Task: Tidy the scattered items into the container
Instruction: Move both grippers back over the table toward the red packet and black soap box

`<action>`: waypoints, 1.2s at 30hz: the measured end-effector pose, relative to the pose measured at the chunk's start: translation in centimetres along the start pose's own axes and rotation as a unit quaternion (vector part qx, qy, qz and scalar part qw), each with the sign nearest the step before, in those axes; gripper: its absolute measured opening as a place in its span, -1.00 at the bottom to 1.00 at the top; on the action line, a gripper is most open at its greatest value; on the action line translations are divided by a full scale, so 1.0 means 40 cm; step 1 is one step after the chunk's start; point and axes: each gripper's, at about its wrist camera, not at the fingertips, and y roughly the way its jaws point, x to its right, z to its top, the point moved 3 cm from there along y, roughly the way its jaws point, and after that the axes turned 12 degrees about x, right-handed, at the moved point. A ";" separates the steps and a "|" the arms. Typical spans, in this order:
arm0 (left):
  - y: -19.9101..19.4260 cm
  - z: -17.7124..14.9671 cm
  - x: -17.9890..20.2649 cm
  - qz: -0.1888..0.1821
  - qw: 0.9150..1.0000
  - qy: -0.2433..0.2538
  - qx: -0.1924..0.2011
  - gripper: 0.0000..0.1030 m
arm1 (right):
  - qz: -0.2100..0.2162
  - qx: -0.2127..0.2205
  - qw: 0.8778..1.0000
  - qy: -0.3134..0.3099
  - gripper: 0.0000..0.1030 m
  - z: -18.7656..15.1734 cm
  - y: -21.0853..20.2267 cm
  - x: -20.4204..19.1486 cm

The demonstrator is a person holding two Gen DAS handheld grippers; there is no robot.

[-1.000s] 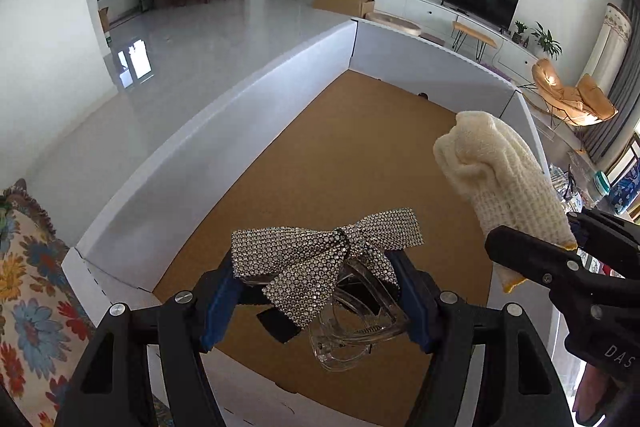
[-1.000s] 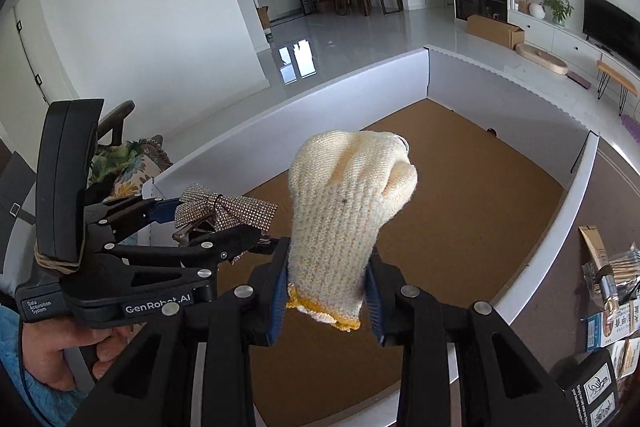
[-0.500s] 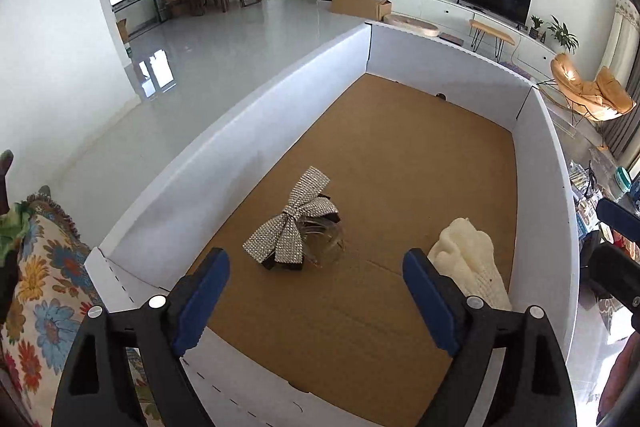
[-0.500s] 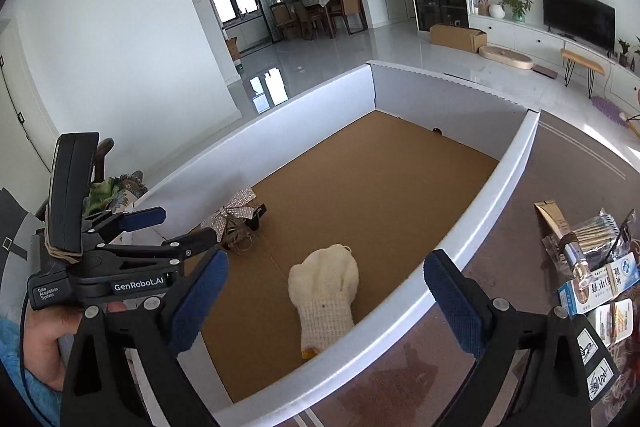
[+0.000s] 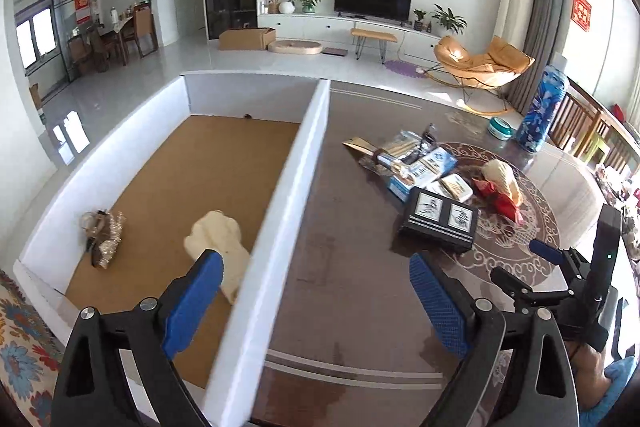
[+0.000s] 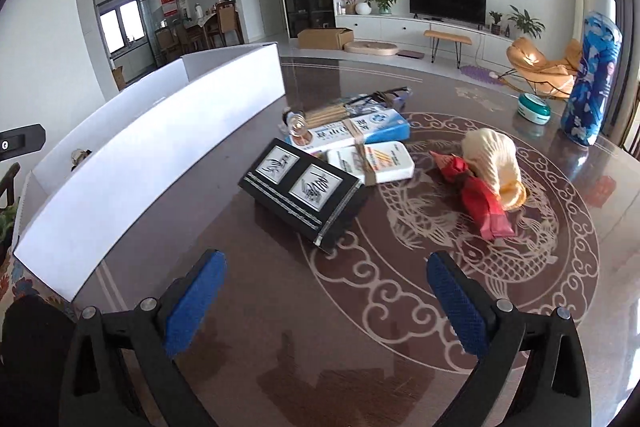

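In the left wrist view, the sparkly bow clip (image 5: 102, 237) lay near the left wall of the white container (image 5: 296, 163), and the cream knit glove (image 5: 218, 243) lay beside it on the brown floor, close to the dividing wall. The left claw (image 5: 316, 295) straddled that wall with nothing between its blue pads (image 5: 192, 303); its jaws were opening, so it was released. It pointed steeply down toward the bench (image 5: 352, 267).

Right of the container, the scattered items waited on the bench: a black box (image 6: 300, 187), a blue-and-white carton (image 6: 356, 131), a white carton (image 6: 372, 163), and farther right a red wrapped thing (image 6: 480, 199) touching a cream bundle (image 6: 496, 159). The right claw (image 6: 324, 303) was spread wide and empty, angled down in front of the black box.

The next pick probably suited the black box, nearest the right claw. A good grasp would likely take it across its narrower side, jaws squared to its edges, since it lay tilted against the cartons and might slip
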 end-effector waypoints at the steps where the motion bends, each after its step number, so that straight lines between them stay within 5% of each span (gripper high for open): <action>1: 0.019 -0.021 0.045 -0.013 1.000 0.002 -0.009 0.96 | -0.015 -0.008 1.000 0.004 0.96 -0.016 -0.008 0.037; 10: 0.218 -0.236 0.278 -0.015 0.996 0.020 -0.086 0.96 | -0.053 -0.054 0.996 0.041 0.96 -0.103 -0.012 0.180; 27: 0.246 -0.252 0.268 0.012 0.997 0.037 -0.066 0.96 | -0.057 -0.067 0.995 0.049 1.00 -0.104 0.038 0.178; 36: 0.241 -0.258 0.250 0.016 0.997 0.033 -0.069 1.00 | -0.077 -0.080 0.993 0.034 1.00 -0.043 0.151 0.174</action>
